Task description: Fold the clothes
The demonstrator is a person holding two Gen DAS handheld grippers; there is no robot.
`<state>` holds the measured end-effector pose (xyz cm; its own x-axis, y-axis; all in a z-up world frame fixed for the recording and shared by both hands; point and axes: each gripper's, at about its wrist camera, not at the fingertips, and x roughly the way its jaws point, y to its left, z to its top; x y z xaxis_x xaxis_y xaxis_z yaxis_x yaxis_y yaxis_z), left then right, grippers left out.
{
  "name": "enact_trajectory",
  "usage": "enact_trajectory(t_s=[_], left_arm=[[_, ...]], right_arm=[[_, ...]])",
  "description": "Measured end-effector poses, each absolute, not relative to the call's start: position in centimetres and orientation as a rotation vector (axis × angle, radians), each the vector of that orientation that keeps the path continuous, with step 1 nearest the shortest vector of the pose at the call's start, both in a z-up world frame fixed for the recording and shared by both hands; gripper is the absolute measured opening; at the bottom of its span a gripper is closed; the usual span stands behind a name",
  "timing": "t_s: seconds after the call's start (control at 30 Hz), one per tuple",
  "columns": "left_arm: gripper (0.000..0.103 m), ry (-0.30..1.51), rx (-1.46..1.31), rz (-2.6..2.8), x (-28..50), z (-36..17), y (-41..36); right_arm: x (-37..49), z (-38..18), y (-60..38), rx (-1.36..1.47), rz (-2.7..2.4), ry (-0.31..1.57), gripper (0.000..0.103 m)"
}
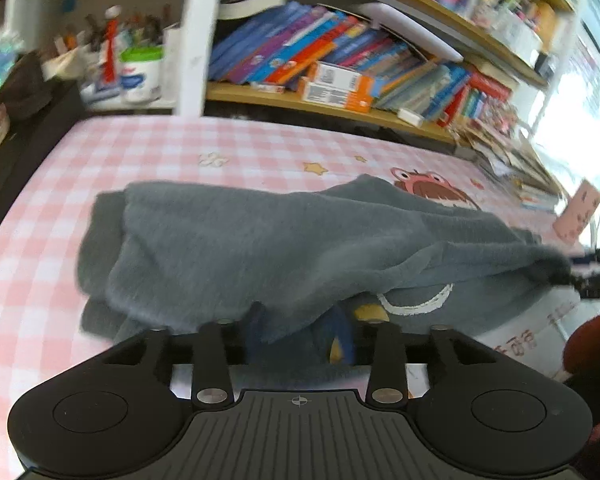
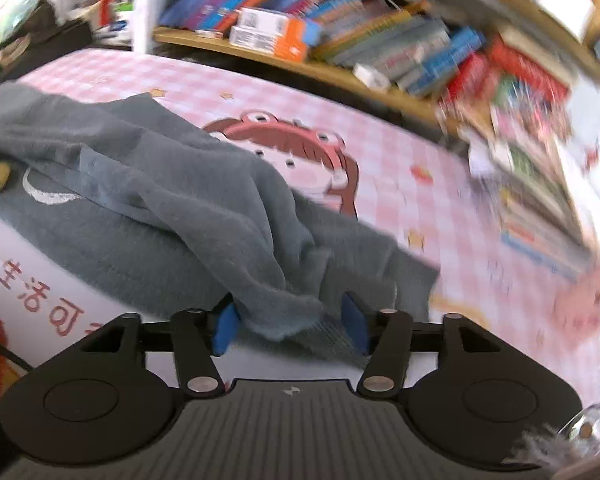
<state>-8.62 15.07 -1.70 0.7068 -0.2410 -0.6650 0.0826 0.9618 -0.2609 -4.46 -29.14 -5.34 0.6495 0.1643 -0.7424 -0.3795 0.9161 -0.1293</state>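
Note:
A grey garment (image 1: pixel 260 240) lies half folded on a pink checked bed sheet (image 1: pixel 140 152). Its upper layer is raised in a ridge over my left gripper (image 1: pixel 300 340). That gripper's fingers stand close together with the cloth bunched between them, and the fabric hides the tips. A white arc and a yellow print show under the raised layer. In the right wrist view the same garment (image 2: pixel 160 184) runs up and left from my right gripper (image 2: pixel 290 328). Its blue pads (image 2: pixel 226 328) stand wide apart, and the garment's loose edge lies between them.
A white sheet with red characters (image 2: pixel 40 288) lies under the garment's near edge. Crowded bookshelves (image 1: pixel 340 60) run along the far side of the bed. Pots of pens (image 1: pixel 136 68) stand at the back left. Book stacks (image 2: pixel 540 184) rest on the bed's right side.

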Motion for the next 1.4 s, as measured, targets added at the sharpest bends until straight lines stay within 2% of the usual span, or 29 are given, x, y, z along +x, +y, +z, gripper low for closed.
enact_trajectory(t_s=[0.13, 0.3, 0.53, 0.7, 1.03, 1.23, 1.33, 1.4], left_arm=[[0.051, 0.74, -0.368, -0.092, -9.5, -1.0, 17.2], [0.052, 0.699, -0.62, 0.055, -9.5, -1.6, 19.5], [0.052, 0.719, -0.772, 0.206, -9.3, -3.4, 20.9], [0.052, 0.722, -0.821, 0.224, -9.6, -3.7, 20.9], [0.053, 0.723, -0.803, 0.223, -9.2, -3.7, 20.3], [0.053, 0.738, -0.783, 0.2, -8.7, -3.9, 19.5], [0.053, 0.739, -0.766, 0.188, -8.6, -3.8, 19.2], [0.053, 0.737, -0.762, 0.186, -8.6, -3.7, 19.2]], right_arm=[[-4.9, -4.5, -31.0, -0.085, 0.279, 0.856, 0.063], [-4.6, -3.2, -34.3, 0.352, 0.201, 0.874, 0.071], [-3.9, -5.5, -37.3, 0.986, -0.029, 0.912, 0.071], [-3.7, -8.5, -36.4, 1.256, -0.103, 0.958, 0.068], [-3.8, -7.4, -38.0, 1.237, -0.172, 0.901, 0.066], [-3.3, -8.2, -37.1, 1.235, -0.143, 0.947, 0.066], [-2.7, -8.8, -35.9, 1.213, -0.127, 0.982, 0.058], [-2.6, -8.9, -35.7, 1.194, -0.137, 0.981, 0.043]])
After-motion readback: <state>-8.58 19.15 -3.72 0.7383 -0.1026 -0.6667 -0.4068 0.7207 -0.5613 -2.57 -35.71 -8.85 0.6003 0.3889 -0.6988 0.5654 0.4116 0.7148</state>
